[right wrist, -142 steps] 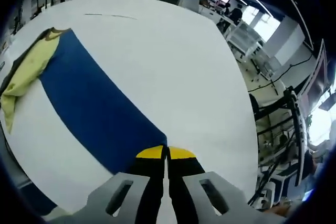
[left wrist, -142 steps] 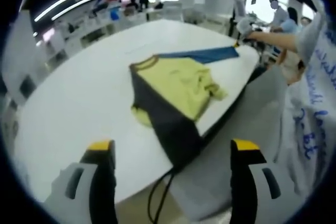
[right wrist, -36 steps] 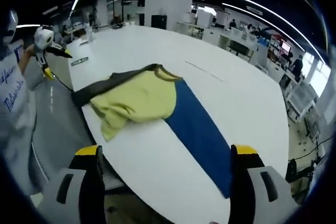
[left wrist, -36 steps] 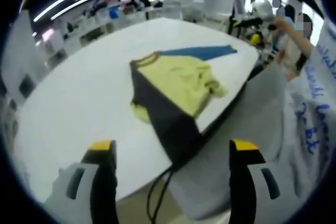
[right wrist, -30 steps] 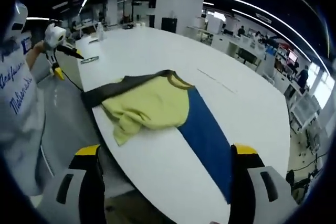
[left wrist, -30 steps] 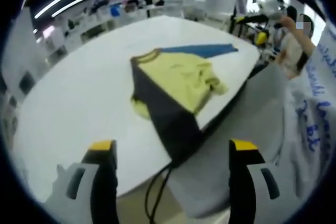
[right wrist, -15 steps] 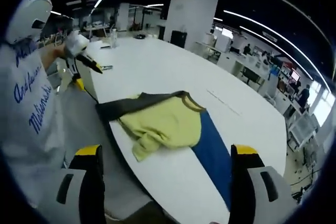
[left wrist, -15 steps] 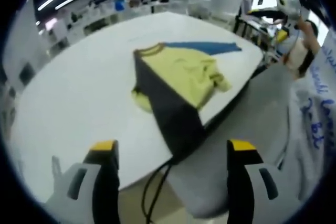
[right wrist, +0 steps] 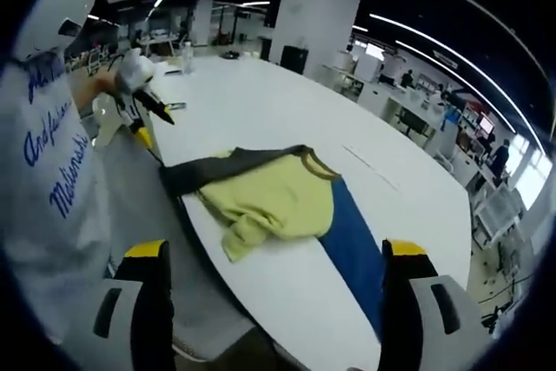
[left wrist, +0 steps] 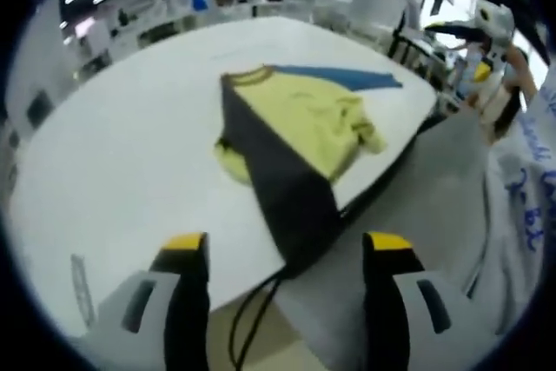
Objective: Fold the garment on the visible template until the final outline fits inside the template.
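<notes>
Near the desk's [left wrist: 113,154] edge on my side, the garment [left wrist: 295,132] lies in a rumpled heap, yellow with a dark grey panel. In the left gripper view I see that grey panel running to the desk's edge and drooping a little over it, while the yellow part bunches up toward the middle of the white top. The blue template [left wrist: 343,78] stretches away from under the garment's far side along the desk; the garment covers only one end of it and spills well off its outline.

My left gripper [left wrist: 288,249] hangs off the desk, jaws spread wide with nothing between them, their yellow tips framing the grey panel's overhanging corner. A dark cable [left wrist: 246,334] dangles below that corner.

From the right gripper view, my right gripper [right wrist: 274,254] is likewise off the desk's edge, jaws wide apart and empty. Between them I see the garment [right wrist: 269,197] with a crumpled sleeve pointing toward me and the template [right wrist: 356,249] running toward the right jaw. The left gripper [right wrist: 139,97] shows at the upper left, beside a white sleeve with blue lettering [right wrist: 48,171].
</notes>
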Demonstrator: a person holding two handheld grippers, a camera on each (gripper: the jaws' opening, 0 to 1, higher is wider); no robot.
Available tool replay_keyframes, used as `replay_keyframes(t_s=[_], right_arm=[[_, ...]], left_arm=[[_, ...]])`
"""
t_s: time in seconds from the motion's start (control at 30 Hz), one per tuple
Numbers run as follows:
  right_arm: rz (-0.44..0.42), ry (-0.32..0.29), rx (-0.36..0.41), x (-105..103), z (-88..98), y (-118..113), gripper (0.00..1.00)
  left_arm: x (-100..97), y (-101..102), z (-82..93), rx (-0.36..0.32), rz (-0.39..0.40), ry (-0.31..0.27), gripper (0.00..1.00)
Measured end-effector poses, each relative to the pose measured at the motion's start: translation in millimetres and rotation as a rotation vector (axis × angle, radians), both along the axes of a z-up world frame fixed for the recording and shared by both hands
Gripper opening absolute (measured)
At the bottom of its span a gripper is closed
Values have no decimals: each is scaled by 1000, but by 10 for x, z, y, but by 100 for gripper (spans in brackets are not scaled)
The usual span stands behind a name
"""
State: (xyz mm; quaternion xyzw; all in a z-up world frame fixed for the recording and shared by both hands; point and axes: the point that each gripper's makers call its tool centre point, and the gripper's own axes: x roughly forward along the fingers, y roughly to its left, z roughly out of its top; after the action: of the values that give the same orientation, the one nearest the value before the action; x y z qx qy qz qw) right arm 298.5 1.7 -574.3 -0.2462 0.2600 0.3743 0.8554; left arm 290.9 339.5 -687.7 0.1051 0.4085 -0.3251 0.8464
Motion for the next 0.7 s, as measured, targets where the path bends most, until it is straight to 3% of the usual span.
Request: replay_keyframes(t_s=[0.2,0.4,0.7], right_arm=[[2,3,6,-35,7,25,100],[4,1,6,-53,15,39,100],[7,9,4,-68,-8,53,100]], left_arm=[[28,26,-74,-15,19,21,52],[10,72,-252,18,26,85,30],[42,51,-480,2,18,139,27]])
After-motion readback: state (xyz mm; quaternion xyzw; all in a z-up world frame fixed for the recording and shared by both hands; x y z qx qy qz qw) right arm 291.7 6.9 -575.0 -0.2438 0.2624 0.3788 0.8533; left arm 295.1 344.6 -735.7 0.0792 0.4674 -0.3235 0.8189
